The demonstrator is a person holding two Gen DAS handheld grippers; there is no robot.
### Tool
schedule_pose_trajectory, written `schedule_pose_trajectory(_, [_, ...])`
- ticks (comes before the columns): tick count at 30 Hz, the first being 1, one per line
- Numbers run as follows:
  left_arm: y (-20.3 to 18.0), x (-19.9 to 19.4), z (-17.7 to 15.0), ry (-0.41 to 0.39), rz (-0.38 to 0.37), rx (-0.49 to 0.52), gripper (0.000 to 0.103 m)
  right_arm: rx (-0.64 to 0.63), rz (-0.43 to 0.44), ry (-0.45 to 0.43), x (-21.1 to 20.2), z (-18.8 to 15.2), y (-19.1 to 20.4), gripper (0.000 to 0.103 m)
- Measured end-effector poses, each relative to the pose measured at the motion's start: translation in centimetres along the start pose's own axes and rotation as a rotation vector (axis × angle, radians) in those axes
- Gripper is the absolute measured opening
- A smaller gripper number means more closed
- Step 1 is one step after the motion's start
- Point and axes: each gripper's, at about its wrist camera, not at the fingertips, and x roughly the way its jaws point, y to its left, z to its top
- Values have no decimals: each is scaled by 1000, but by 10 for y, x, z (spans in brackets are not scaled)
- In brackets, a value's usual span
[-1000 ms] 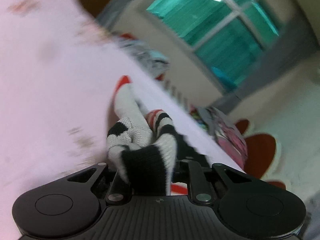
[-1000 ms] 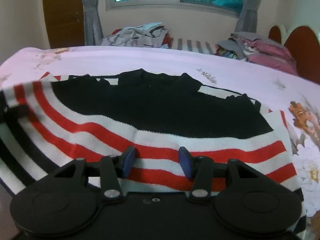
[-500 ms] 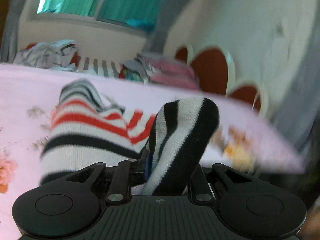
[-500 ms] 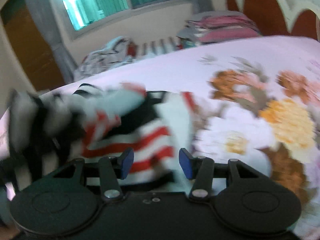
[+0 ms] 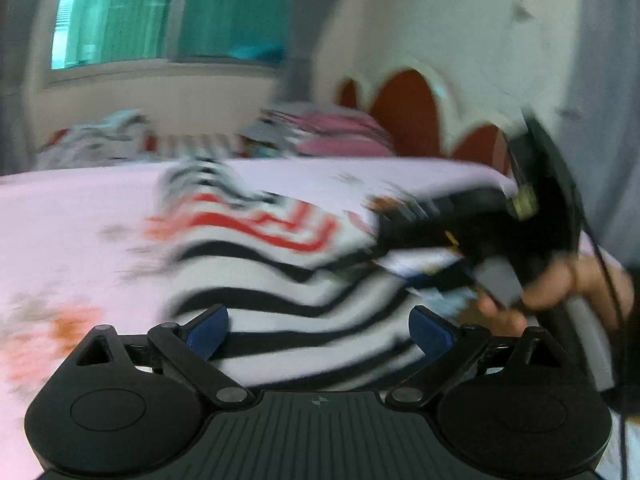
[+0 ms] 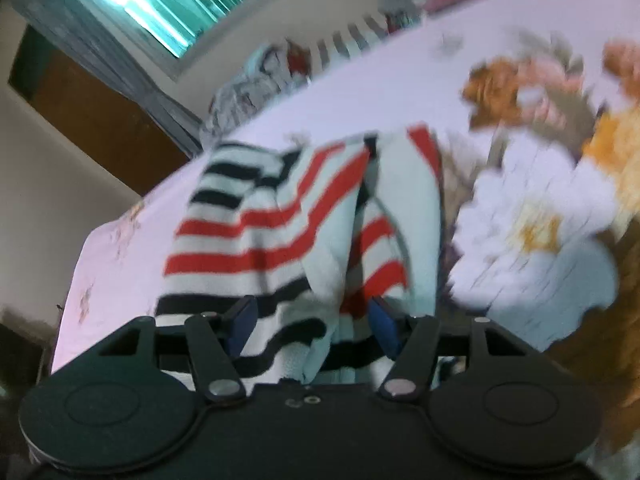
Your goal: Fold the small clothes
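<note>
Item: striped knit sweater (image 6: 280, 232), white with red and black bands, lying on the bed (image 6: 360, 92) near its foot edge, one side already turned over onto the body. Progress, as judged: one fold laid, further folds and squaring left. Left tongs (image 5: 318, 330): jaws have just been opening, now spread wide, released, sweater beneath. Right tongs (image 6: 312, 320): jaws have just been opening, part open, cloth between, pads not pressing.

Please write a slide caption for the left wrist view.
Open left gripper above striped sweater on pink floral bedsheet.
</note>
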Motion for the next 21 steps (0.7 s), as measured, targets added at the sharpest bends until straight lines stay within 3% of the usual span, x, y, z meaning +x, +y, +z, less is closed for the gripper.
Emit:
schedule_pose_trajectory(5, [42,-10,0,-8,119,-120,96,44,25,5,19,0,4,46])
schedule_pose_trajectory(7, [55,-7,-3,-10,134,-163,96,12,22,-1,24,1,12,28])
schedule_pose_trajectory(9, [63,0,-5,-17,140,-186,96,-20,7,-17,21,1,17,23])
schedule_pose_trajectory(15, [56,19,5,-42,94,-227,96,-287,-136,-227,-25,-5,50,21])
schedule_pose_trajectory(20, [38,53,9,15,65,-183,96,-232,-250,-190,-17,-15,19,21])
schedule_pose_trajectory(21, [37,62,7,43,67,-188,96,-198,-233,-174,-13,-16,11,21])
